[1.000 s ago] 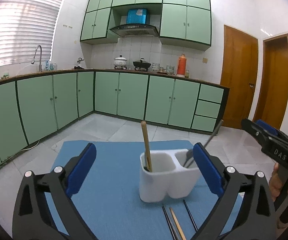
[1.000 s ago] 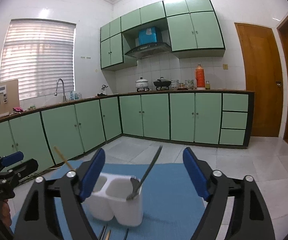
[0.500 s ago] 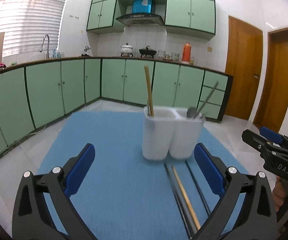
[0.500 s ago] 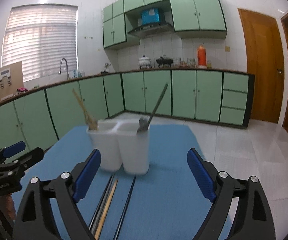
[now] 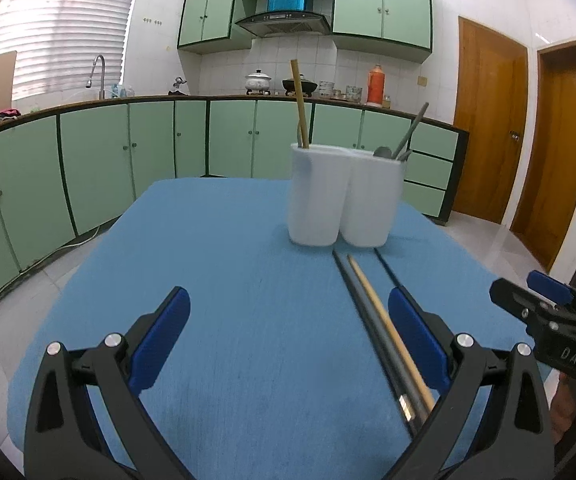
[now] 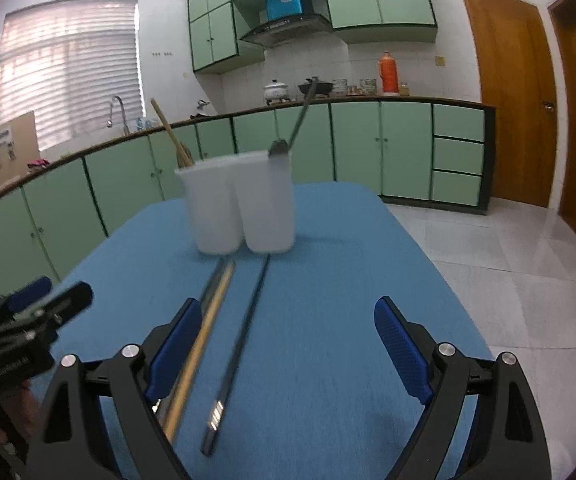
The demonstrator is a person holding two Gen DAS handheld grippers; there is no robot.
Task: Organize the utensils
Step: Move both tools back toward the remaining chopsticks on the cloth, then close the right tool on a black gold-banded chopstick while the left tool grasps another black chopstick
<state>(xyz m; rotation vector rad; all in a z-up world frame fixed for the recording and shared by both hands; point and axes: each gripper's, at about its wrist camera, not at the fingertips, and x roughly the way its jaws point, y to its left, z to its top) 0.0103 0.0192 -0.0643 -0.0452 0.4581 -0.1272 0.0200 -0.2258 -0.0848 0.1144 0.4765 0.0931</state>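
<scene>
Through my left wrist camera, my left gripper (image 5: 288,340) hangs low over the blue cloth-covered table (image 5: 216,280) with its blue-padded jaws spread wide and nothing between them; the white two-compartment plastic utensil holder (image 5: 343,196) stands at the far end, a pale wooden chopstick (image 5: 299,104) upright in its left cup and a grey metal spoon (image 5: 407,132) leaning in its right; on the cloth, running from the holder's foot toward me, lie a dark grey metal chopstick (image 5: 375,332) and a light wooden chopstick (image 5: 387,332) side by side, touching or nearly so, with a second dark metal chopstick (image 5: 387,272) a little to their right, its near part hidden by my right-hand jaw; I judge these sticks light, stiff and thin, the metal ones slippery, so I would pinch one near its middle to keep it from swinging; the other tool at the right edge reads "DAS".

Through my right wrist camera, my right gripper (image 6: 288,350) is likewise wide open and empty above the near cloth; the single dark stick (image 6: 244,340) lies between the jaws, its near end banded with light stripes; the wooden one (image 6: 200,344) and its dark neighbour run along my left jaw; the holder (image 6: 240,200) is far and blurred; the lettering on the left tool is too smeared to read.
</scene>
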